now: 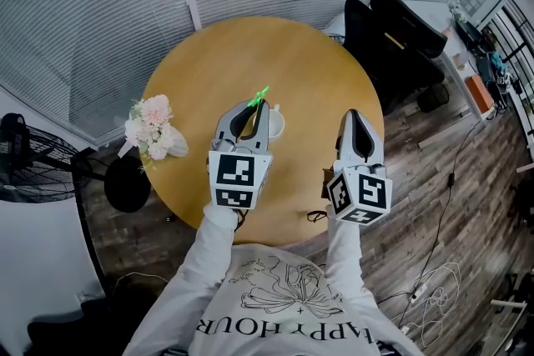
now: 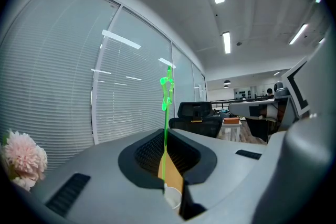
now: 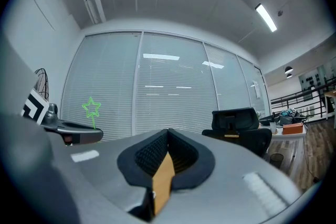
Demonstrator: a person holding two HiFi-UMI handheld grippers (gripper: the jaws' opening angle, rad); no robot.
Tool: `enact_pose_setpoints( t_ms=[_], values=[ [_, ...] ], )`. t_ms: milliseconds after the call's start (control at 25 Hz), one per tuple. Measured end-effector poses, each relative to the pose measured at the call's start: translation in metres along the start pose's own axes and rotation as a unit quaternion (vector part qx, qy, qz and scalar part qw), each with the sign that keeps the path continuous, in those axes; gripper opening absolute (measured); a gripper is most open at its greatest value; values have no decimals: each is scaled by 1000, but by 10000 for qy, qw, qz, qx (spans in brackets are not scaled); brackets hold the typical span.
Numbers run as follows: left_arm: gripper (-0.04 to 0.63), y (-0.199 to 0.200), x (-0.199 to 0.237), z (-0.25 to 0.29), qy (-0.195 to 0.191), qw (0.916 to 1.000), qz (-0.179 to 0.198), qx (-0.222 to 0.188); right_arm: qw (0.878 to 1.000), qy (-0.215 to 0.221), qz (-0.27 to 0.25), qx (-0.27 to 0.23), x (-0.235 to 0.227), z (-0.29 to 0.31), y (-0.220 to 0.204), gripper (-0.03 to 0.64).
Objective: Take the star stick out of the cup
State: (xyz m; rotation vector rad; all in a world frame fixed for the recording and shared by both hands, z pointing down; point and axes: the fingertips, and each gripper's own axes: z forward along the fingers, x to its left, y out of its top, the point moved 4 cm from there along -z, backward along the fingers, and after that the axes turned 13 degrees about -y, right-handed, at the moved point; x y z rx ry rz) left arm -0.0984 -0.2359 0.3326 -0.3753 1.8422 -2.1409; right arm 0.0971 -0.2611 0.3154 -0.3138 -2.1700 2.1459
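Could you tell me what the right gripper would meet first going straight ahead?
Likely the window blinds: the right gripper points level above the table, left of the black office chair; depth unclear.

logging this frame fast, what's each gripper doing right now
left gripper: shut on the star stick
right gripper: shut, empty

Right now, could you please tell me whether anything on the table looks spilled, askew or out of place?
Nothing looks spilled or damaged. The cup stands upright on the table, and the left tongs grip the star stick above it. Only the pink flowers lie right at the table's left edge.
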Motion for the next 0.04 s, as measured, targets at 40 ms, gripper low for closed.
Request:
enact_pose_setpoints(
  t_ms=[40],
  values=[
    [20,0,0,0,3,10000,-5,3,10000,3,2,1,0,0,0,11]
  ],
)
